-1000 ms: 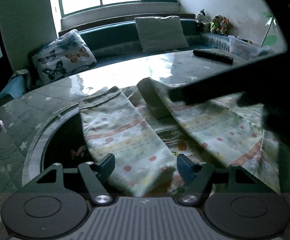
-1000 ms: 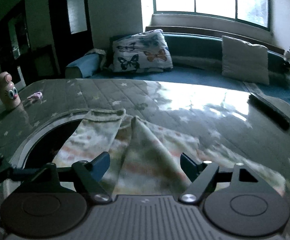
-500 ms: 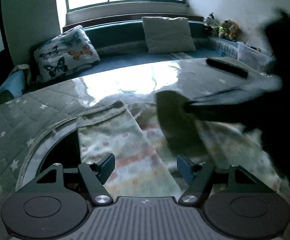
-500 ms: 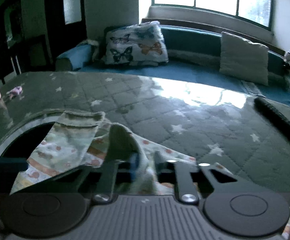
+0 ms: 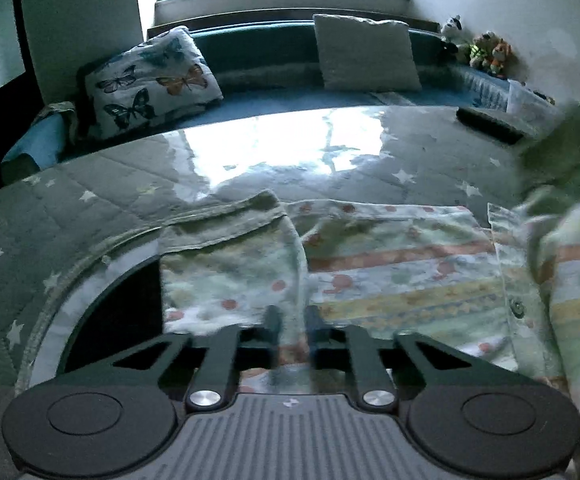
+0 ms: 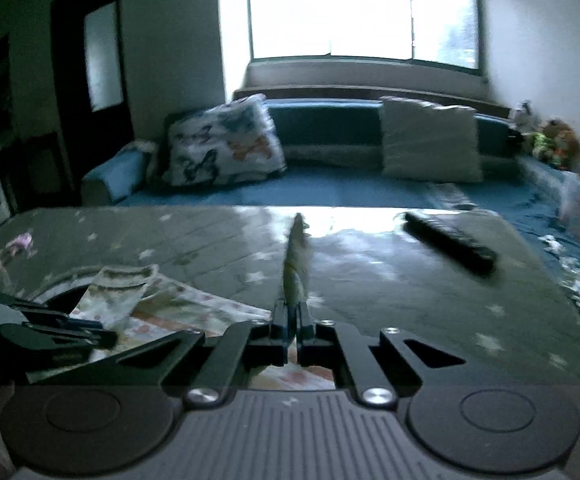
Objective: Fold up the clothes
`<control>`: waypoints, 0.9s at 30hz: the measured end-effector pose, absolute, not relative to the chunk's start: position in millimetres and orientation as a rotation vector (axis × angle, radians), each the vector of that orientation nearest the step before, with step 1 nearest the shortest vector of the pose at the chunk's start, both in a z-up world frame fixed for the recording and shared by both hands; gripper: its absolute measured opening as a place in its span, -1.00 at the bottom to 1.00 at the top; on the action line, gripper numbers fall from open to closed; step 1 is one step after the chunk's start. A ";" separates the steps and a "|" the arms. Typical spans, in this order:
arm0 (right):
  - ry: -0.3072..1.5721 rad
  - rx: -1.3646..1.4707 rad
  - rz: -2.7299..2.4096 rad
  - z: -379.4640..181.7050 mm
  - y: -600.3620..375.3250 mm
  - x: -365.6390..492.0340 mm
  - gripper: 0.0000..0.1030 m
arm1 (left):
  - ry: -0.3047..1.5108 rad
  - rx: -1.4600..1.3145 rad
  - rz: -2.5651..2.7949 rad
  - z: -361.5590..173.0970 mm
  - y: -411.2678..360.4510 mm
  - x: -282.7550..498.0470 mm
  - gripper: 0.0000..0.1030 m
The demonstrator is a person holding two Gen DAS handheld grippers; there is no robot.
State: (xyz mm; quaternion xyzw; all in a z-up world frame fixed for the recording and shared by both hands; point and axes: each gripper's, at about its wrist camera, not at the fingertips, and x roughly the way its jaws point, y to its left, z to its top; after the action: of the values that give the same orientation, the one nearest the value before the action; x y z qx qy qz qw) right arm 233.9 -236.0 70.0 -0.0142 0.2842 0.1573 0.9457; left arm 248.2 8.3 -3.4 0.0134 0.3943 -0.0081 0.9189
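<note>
No writing, label, brand or number can be read in either view. Both views are dim and partly blurred.

Patterned garment (image 5: 402, 264): its right part runs past the frame edge, blurred, and its near edge is hidden behind the left gripper (image 5: 290, 320). Remote (image 6: 450, 242), ahead-right of the right gripper (image 6: 290, 316), is motion-smeared.

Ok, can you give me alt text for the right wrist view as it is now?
The right gripper, jaws shut, pinches a thin edge of the pale printed garment, raised above the grey star-quilted table cover. The rest of the garment lies lower left, with the left gripper on it. A black remote control lies farther right, a blue sofa behind.
</note>
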 end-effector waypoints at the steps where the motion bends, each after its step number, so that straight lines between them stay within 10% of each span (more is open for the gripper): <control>1: 0.571 -0.018 0.302 72.3 -245.0 227.4 -0.94 | 0.802 0.021 -0.012 -1.0 10.5 245.7 -0.94; 27: 0.642 0.204 -0.146 26.3 -409.3 55.3 -0.94 | 0.594 -0.259 0.319 46.5 150.3 22.8 -0.98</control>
State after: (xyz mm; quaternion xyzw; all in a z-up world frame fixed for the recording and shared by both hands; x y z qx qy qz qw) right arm 55.3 -409.3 26.3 0.0998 0.3147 -0.0717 0.9412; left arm 22.8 150.3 46.5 -0.1266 0.2904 0.1558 0.9356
